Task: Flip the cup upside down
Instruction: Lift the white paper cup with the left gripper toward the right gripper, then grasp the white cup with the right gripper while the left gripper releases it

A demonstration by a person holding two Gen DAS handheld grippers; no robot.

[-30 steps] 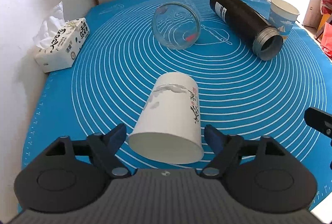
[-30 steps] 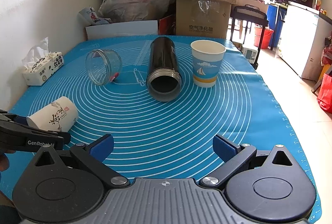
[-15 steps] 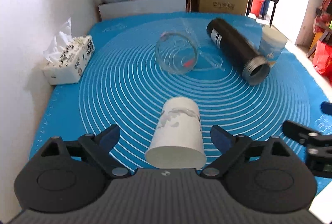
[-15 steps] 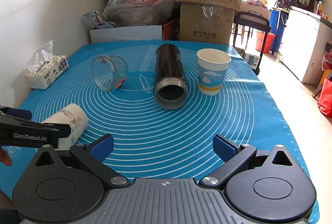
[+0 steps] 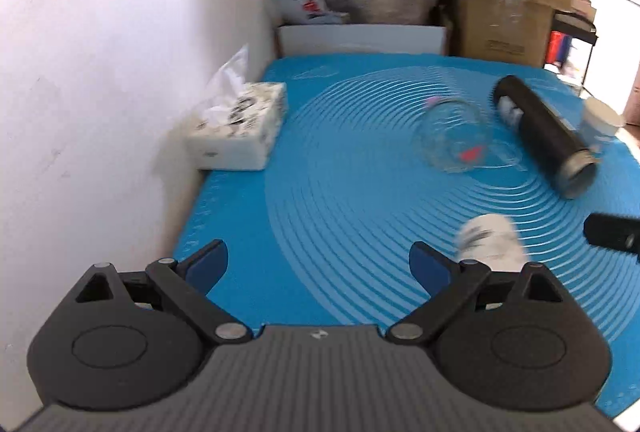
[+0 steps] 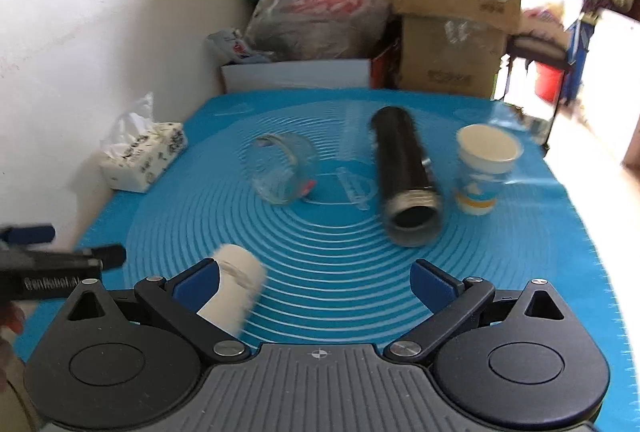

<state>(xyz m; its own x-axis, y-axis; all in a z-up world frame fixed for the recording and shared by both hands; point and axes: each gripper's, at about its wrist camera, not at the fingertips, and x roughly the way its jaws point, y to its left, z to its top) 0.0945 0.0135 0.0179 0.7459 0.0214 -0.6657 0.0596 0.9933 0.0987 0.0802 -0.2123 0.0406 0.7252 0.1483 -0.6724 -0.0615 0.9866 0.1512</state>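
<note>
A white paper cup (image 5: 490,242) with ink print lies on its side on the blue mat (image 5: 340,191). In the left wrist view it lies just right of my open, empty left gripper (image 5: 318,264), partly behind the right finger. In the right wrist view the cup (image 6: 234,286) lies against the left finger of my open, empty right gripper (image 6: 316,282). The left gripper (image 6: 60,266) shows at the left edge there. Both views are motion-blurred.
A glass jar (image 6: 282,167) and a black flask (image 6: 406,177) lie on their sides mid-mat. A blue-and-white paper cup (image 6: 484,167) stands upright at the right. A tissue box (image 5: 240,129) sits by the white wall. Boxes and bags are stacked behind the mat.
My left gripper has pulled back and swung left, so the white cup is no longer between its fingers. My right gripper has moved left toward the cup.
</note>
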